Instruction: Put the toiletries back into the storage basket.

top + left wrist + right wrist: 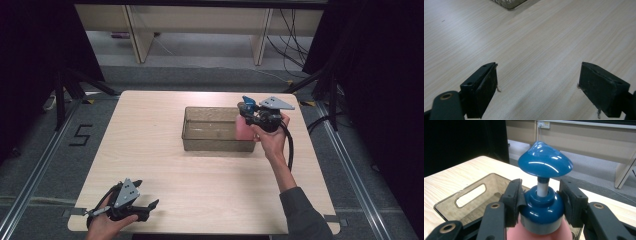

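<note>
A pink pump bottle (242, 129) with a blue pump head (545, 162) stands upright at the right end of a clear brownish bin (200, 143) in the middle of the table. My right gripper (541, 198) is shut on the bottle's blue collar (541, 207), jaws on either side; in the high view that gripper (252, 116) sits over the bin's right end. My left gripper (145, 200) rests near the table's front left corner, open, with bare wood between its jaws (537, 85).
The light wooden table (160, 160) has free room around the bin. A corner of the bin (509, 3) shows at the top of the left gripper view. Beyond the table lie a grey floor, table legs (140, 35) and cables (290, 45).
</note>
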Available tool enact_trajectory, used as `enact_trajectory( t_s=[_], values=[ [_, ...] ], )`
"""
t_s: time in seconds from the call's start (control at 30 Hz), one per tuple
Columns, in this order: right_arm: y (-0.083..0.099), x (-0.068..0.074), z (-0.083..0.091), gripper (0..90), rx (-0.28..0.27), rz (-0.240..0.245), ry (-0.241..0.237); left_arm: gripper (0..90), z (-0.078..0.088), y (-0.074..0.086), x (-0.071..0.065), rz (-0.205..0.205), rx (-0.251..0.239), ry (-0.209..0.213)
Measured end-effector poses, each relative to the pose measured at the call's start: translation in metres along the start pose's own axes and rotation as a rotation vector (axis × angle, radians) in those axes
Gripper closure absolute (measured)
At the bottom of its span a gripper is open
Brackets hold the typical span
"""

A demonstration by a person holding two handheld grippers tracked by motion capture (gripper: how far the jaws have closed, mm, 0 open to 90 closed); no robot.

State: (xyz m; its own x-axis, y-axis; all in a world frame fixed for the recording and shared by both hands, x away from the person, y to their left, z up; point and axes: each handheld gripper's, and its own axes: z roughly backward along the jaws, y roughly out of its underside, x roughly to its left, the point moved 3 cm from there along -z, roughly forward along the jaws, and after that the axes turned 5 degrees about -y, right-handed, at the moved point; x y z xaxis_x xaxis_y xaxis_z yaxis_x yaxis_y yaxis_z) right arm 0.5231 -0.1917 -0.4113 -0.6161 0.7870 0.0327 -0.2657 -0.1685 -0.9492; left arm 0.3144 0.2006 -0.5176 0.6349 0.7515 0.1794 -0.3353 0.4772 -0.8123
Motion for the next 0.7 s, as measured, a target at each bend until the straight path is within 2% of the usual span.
enact_trajectory(
  t_s=[0.03, 0.07, 0.1, 0.13, 0.2, 0.23, 0.3, 0.33, 0.37, 0.4, 0.43, 0.47, 0.63, 0.67, 0.7],
  values=[
    [0.001, 0.001, 0.000, 54.3, 0.013, -0.008, -0.009, 15.0, 0.000, 0.000, 0.000, -0.006, 0.002, -0.002],
    [0.001, 0.001, 0.000, 54.3, 0.008, 0.004, -0.007, 14.9, 0.000, 0.000, 0.000, -0.007, 0.002, -0.007],
    [0.002, 0.001, -0.001, 54.3, 0.009, -0.008, -0.006, 15.0, 0.000, 0.000, -0.001, 0.013, -0.009, -0.003],
    [0.003, 0.003, -0.001, 54.3, 0.007, -0.031, -0.010, 15.0, 0.000, 0.000, 0.000, 0.006, 0.000, 0.000],
    [0.004, 0.002, -0.002, 54.3, 0.022, -0.017, -0.005, 15.0, 0.000, 0.000, 0.000, 0.007, -0.005, 0.002],
    [0.005, 0.001, -0.003, 54.3, 0.012, -0.010, -0.006, 15.0, 0.000, 0.000, 0.000, -0.006, 0.000, -0.007],
    [0.007, -0.001, -0.004, 54.3, 0.004, 0.002, 0.008, 15.0, 0.000, 0.000, -0.001, 0.012, -0.006, -0.009],
    [0.008, 0.000, -0.004, 54.3, 0.018, -0.025, -0.001, 15.0, 0.001, 0.000, 0.000, 0.004, -0.001, -0.011],
    [0.008, -0.002, -0.003, 54.3, 0.014, -0.004, 0.008, 15.0, 0.000, 0.000, 0.000, 0.002, -0.002, -0.012],
    [0.009, -0.002, -0.003, 54.3, 0.024, -0.010, 0.001, 15.0, 0.000, 0.000, 0.000, 0.008, -0.006, -0.011],
    [0.010, -0.005, -0.002, 54.4, 0.016, 0.006, 0.017, 15.0, 0.001, 0.000, 0.001, -0.009, 0.007, -0.010],
    [0.010, -0.005, -0.002, 54.4, 0.016, 0.006, 0.017, 15.0, 0.001, 0.000, 0.000, 0.008, -0.005, -0.009],
    [0.015, -0.005, -0.002, 54.3, 0.029, -0.027, 0.016, 15.0, 0.001, 0.000, 0.000, 0.003, -0.001, -0.011],
    [0.015, -0.005, -0.002, 54.3, 0.029, -0.027, 0.016, 15.0, 0.001, 0.000, 0.000, 0.003, -0.001, -0.011],
    [0.016, -0.007, -0.002, 54.3, 0.027, -0.004, 0.010, 14.9, 0.000, 0.000, 0.000, 0.010, -0.008, -0.012]
  ],
)
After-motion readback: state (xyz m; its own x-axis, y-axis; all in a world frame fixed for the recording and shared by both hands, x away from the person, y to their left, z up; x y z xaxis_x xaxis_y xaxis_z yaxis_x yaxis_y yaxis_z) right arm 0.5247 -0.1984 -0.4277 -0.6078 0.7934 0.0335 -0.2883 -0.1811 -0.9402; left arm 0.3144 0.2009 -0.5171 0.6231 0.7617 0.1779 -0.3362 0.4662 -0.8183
